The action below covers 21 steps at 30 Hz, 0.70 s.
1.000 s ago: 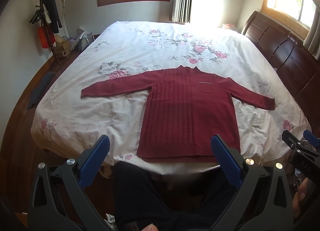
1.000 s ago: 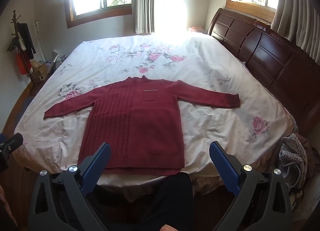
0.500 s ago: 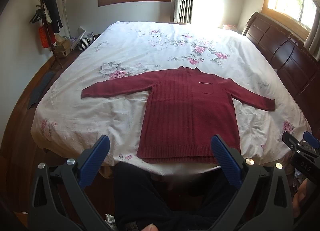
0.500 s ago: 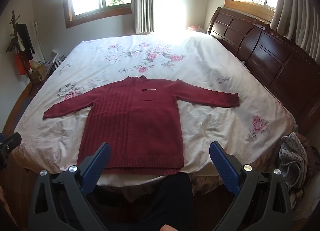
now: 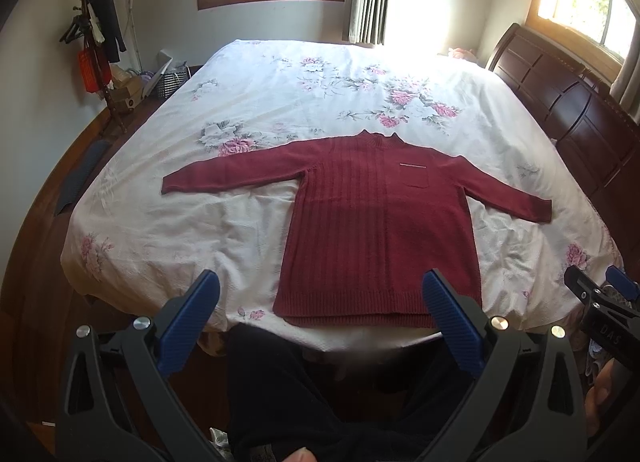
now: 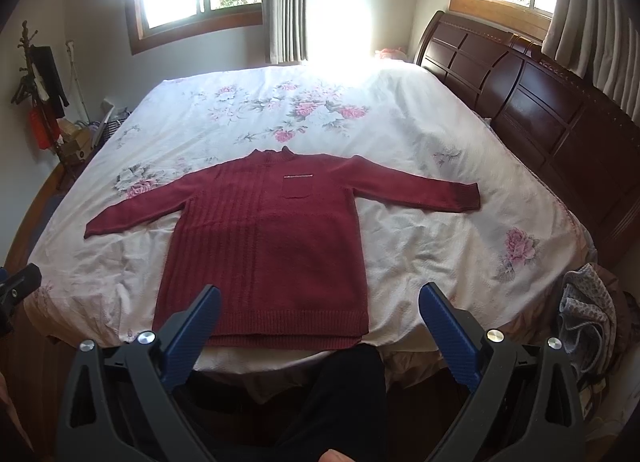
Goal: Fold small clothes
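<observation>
A dark red knit sweater (image 5: 376,222) (image 6: 268,238) lies flat and face up on the floral bed cover, both sleeves spread out sideways, hem at the near edge of the bed. A small chest pocket shows on its front. My left gripper (image 5: 320,290) hangs open above the hem's left part, held back from the bed with nothing between its blue pads. My right gripper (image 6: 320,298) is also open, in the air just short of the hem's right corner, empty. Neither touches the sweater.
The bed (image 5: 160,230) fills the room's middle, with a dark wooden headboard (image 6: 540,110) on the right. A coat stand (image 5: 96,42) and boxes stand at the far left. A heap of clothes (image 6: 588,314) lies at the bed's right corner. The person's dark trouser legs (image 5: 280,390) are below.
Almost nothing: both views have shifted very slightly, and the sweater and both open grippers stay as they were.
</observation>
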Available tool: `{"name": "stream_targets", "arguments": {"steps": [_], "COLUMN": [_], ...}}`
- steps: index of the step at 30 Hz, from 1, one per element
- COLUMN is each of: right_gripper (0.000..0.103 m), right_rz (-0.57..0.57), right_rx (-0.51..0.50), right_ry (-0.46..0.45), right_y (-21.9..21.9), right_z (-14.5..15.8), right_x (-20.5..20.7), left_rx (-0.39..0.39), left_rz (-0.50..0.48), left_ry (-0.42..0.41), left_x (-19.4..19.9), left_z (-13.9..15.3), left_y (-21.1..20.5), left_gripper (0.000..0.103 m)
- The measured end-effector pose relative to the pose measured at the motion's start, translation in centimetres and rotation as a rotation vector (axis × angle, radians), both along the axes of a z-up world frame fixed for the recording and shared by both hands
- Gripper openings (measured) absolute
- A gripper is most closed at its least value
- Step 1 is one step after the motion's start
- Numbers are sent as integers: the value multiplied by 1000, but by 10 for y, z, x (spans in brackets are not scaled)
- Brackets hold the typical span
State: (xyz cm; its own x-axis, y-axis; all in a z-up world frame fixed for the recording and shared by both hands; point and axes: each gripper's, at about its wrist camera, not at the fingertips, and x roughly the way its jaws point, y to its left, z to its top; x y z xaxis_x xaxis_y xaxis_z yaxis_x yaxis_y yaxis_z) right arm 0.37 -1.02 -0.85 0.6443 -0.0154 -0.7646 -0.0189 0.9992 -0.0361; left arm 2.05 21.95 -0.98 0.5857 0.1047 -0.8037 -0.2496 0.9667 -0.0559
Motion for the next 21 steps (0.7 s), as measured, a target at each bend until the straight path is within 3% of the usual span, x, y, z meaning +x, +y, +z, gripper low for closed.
{"name": "stream_targets", "arguments": {"steps": [21], "right_gripper": [99], "right_rz": [2], "right_rx": [2], "right_ry": [33], "right_y": [2], "right_z": [-14], "right_x": [16], "left_rx": [-4], "left_rz": [11], "left_ry": [32], "left_x": [12], "left_z": [-18], "left_y": [2], "left_gripper": [100]}}
